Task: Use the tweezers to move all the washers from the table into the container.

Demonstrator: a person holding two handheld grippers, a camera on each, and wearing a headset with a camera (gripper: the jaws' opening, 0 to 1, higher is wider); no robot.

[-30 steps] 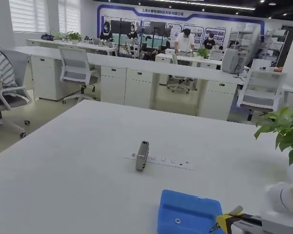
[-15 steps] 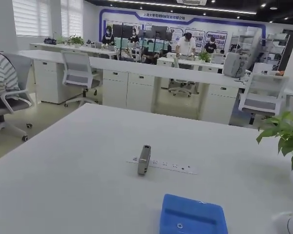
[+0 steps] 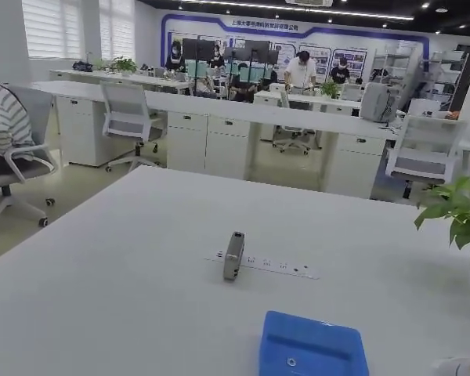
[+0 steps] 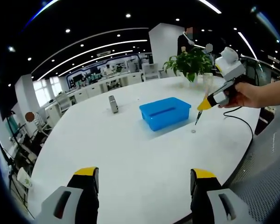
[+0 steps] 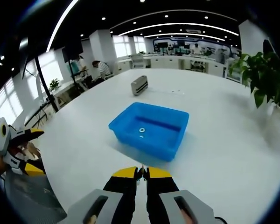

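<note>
Standing beyond the blue container [image 3: 313,345] are a grey box [image 3: 233,255] and plant [image 3: 454,215].

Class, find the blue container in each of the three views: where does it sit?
Head view: blue container at the bottom edge, right of centre.
Left gripper view: blue container above centre, slightly right.
Right gripper view: blue container at centre, beyond the jaws.
Shared landmark: grey box on the table.

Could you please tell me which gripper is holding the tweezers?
The right gripper, jaws shut on the tweezers; the left gripper's jaws stand wide apart, empty.
</note>
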